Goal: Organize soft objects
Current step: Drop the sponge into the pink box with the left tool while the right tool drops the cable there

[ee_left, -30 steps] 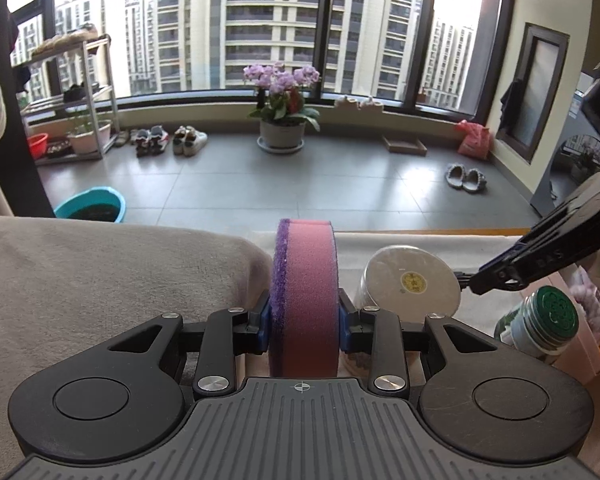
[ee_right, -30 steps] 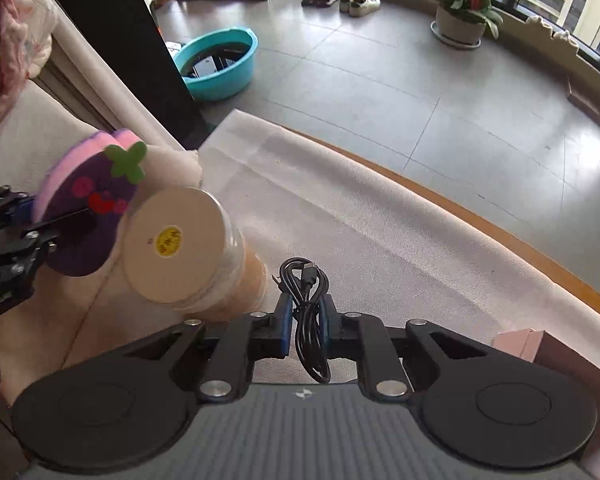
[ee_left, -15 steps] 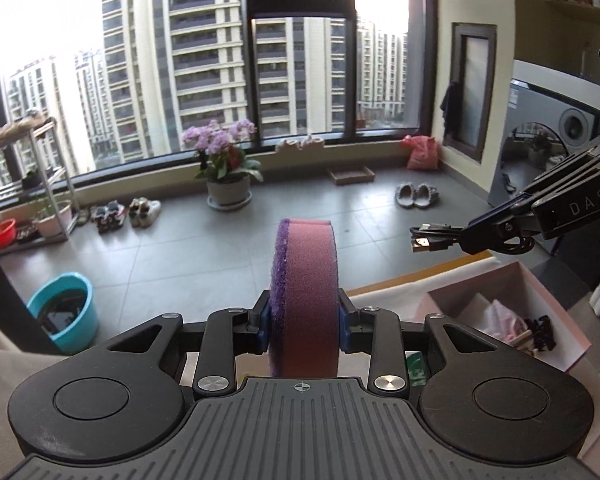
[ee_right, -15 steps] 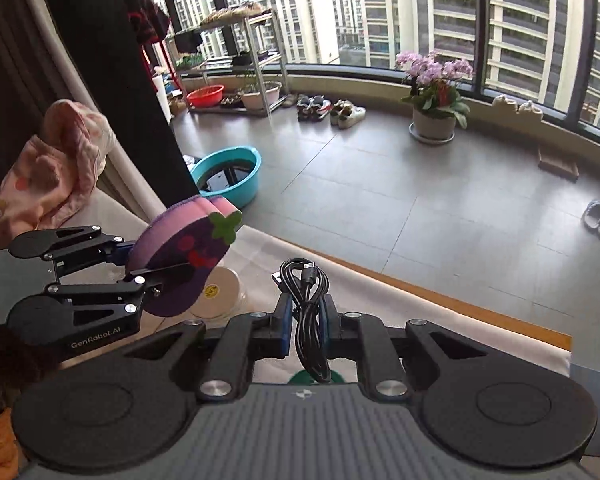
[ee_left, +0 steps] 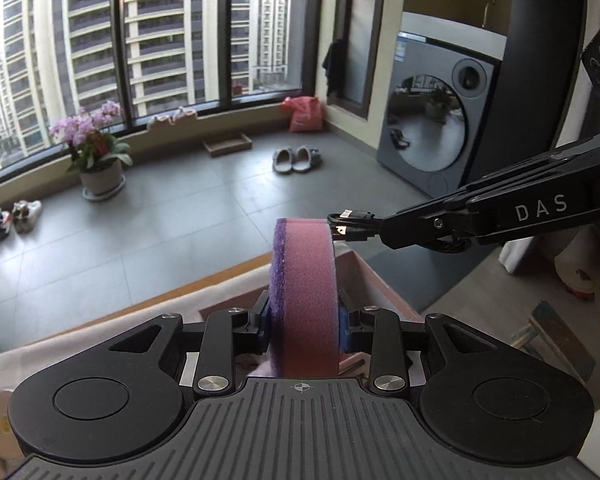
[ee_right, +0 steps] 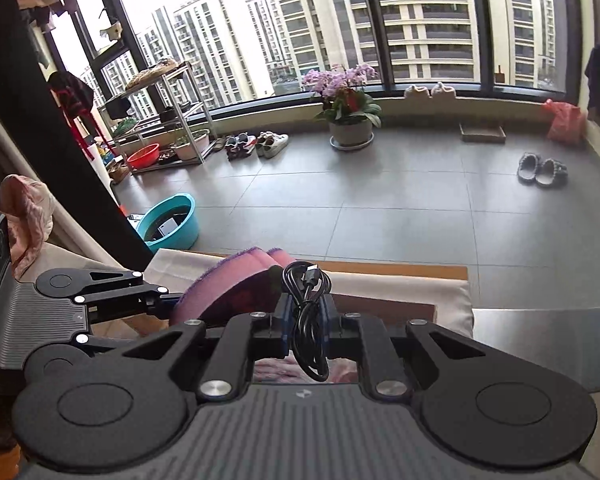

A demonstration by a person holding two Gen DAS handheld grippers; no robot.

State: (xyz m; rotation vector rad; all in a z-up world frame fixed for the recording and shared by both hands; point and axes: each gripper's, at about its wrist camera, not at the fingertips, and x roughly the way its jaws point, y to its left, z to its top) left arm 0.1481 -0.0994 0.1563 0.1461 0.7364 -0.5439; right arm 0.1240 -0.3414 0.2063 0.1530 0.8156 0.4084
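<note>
A thick round sponge [ee_left: 303,300], pink foam with a purple face, stands on edge between the pads of my left gripper [ee_left: 303,322], which is shut on it. Under it lies an open pink box [ee_left: 384,286] with pink fabric inside. My right gripper [ee_right: 306,322] is shut on a coiled black USB cable [ee_right: 309,312]. In the left wrist view that gripper [ee_left: 380,231] reaches in from the right, and the cable plug [ee_left: 346,229] sticks out just beside the sponge's top. The right wrist view shows the sponge [ee_right: 228,284] and the left gripper [ee_right: 164,304] close on its left.
A white cloth [ee_right: 420,288] covers the wooden table edge. Beyond it is grey tiled floor with a potted orchid [ee_left: 100,168], slippers [ee_left: 296,159], a teal basin [ee_right: 168,226] and a shelf rack [ee_right: 160,120]. A washing machine [ee_left: 432,132] stands at the right.
Both grippers have swung to the right, away from the beige blanket and the white-lidded jar, and now hang over the pink box. Each still holds the same thing.
</note>
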